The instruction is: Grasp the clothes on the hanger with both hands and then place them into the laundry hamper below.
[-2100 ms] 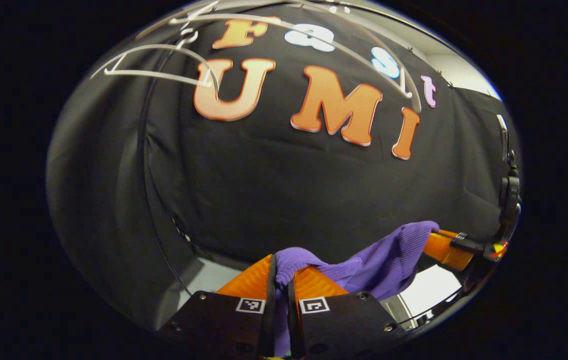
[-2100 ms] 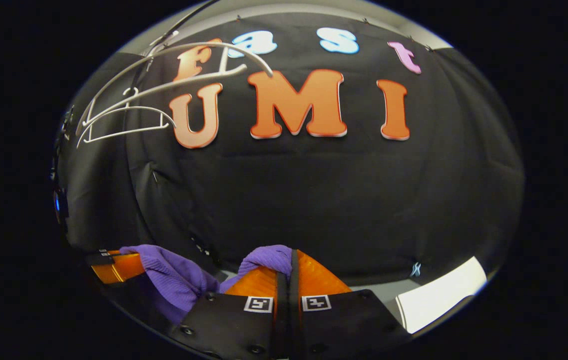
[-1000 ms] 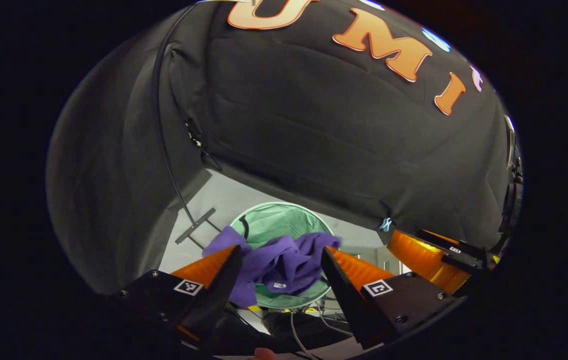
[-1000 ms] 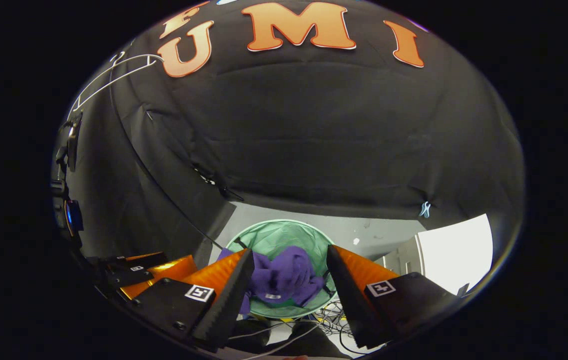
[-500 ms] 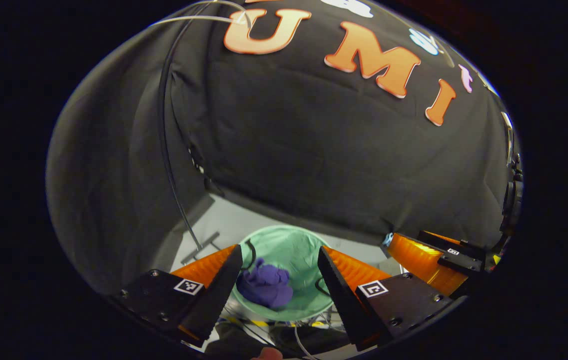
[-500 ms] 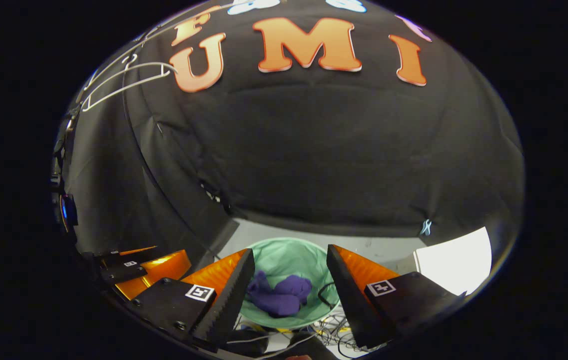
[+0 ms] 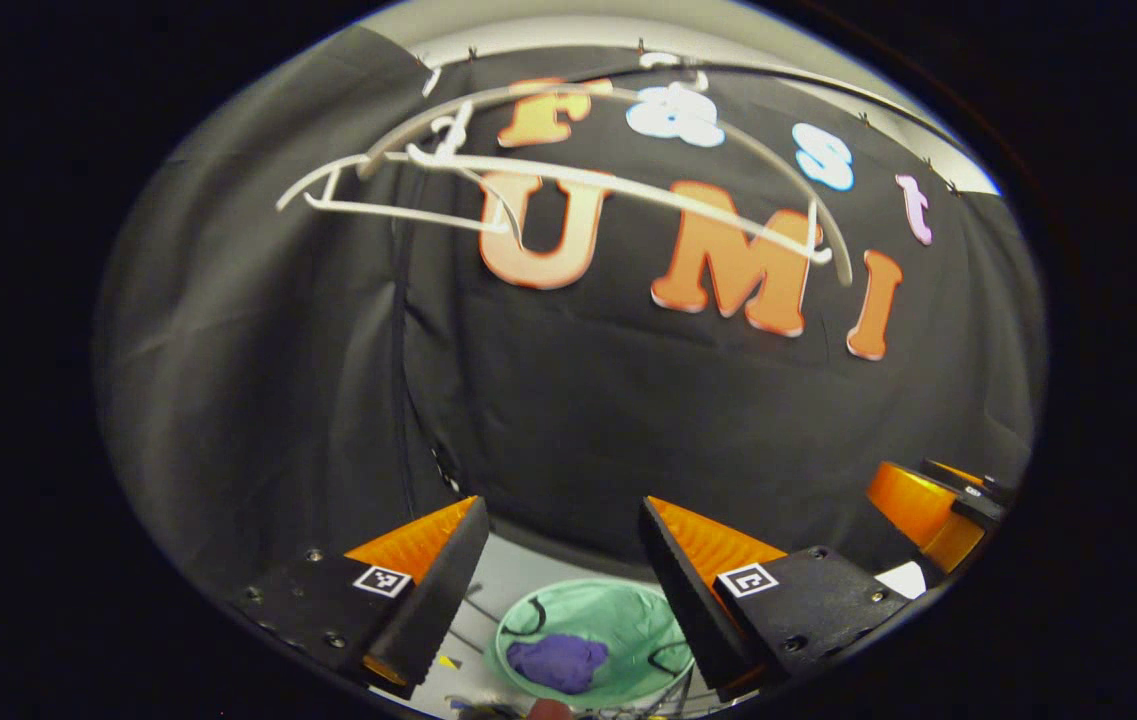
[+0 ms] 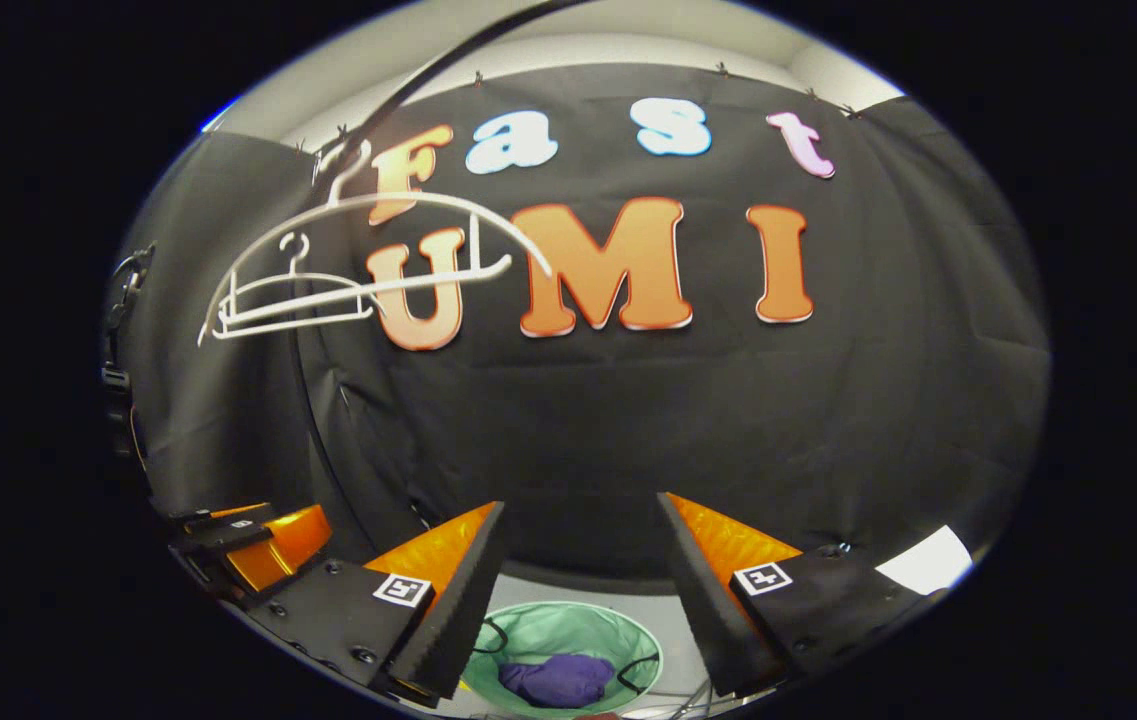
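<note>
Purple clothes (image 7: 558,660) lie crumpled in a heap at the bottom of the pale green laundry hamper (image 7: 628,620), which stands on the light floor far below both grippers. In the right gripper view the same bundle (image 8: 556,678) sits near the middle of the hamper (image 8: 568,625), whose round rim shows two dark loop handles, one at each side.

The left gripper (image 7: 563,540) hangs high above the hamper with its fingers spread wide apart and nothing between them; the hamper shows through the gap. The right gripper (image 8: 578,535) is likewise parted and empty, also looking down on the hamper between its fingers. In the left gripper view the right gripper appears at the far right edge (image 7: 933,505), and in the right gripper view the left gripper appears at the lower left (image 8: 253,540); from those angles their fingertips are cut off.

White hangers (image 7: 568,180) hang bare from a curved rail in front of the black cloth wall; in the right gripper view they (image 8: 348,270) sit up and to the left. How many hangers overlap there is hard to tell, perhaps two or three. Thin cables lie on the floor beside the hamper's base.
</note>
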Tool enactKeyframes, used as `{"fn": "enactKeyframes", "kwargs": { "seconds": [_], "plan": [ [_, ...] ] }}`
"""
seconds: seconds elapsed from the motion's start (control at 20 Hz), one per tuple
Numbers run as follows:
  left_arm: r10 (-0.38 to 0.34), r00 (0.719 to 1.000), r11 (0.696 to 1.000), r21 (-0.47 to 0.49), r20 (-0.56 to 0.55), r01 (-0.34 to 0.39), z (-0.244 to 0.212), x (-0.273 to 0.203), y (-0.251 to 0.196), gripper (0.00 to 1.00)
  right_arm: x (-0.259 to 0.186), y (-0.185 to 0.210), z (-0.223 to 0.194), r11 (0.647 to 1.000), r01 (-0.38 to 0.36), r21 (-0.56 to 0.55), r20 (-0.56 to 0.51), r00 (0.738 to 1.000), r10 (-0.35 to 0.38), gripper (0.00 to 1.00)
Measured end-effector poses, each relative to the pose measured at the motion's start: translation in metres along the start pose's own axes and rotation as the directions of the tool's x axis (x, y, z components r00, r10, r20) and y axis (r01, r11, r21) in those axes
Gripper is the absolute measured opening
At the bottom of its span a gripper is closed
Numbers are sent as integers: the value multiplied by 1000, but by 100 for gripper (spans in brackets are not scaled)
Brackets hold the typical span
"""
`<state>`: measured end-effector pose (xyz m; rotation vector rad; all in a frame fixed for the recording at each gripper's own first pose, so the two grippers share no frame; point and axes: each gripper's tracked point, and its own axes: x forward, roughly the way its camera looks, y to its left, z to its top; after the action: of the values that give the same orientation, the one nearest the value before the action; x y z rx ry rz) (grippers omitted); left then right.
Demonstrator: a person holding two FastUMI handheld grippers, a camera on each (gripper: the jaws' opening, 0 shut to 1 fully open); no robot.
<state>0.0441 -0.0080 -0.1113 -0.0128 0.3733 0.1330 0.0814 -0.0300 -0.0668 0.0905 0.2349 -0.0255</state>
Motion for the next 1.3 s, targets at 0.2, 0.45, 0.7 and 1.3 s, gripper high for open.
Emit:
{"fn": "enactKeyframes", "kwargs": {
  "seconds": [0.2,0.45,0.7,1.3],
  "plan": [
    [-13,984,1000,-25,177,17,54,-19,-2,96,-29,-10,22,999,33,-9,90,995,-32,95],
    [-87,963,996,5,256,89,73,-30,4,92,-70,-6,33,990,137,15,157,978,-138,84],
    [-170,958,985,3,232,174,71,-49,4,92,-133,20,35,980,196,23,201,960,-197,100],
    [-155,959,987,-14,236,163,65,-108,29,95,-228,60,42,979,177,-100,246,958,-148,96]
  ]
}}
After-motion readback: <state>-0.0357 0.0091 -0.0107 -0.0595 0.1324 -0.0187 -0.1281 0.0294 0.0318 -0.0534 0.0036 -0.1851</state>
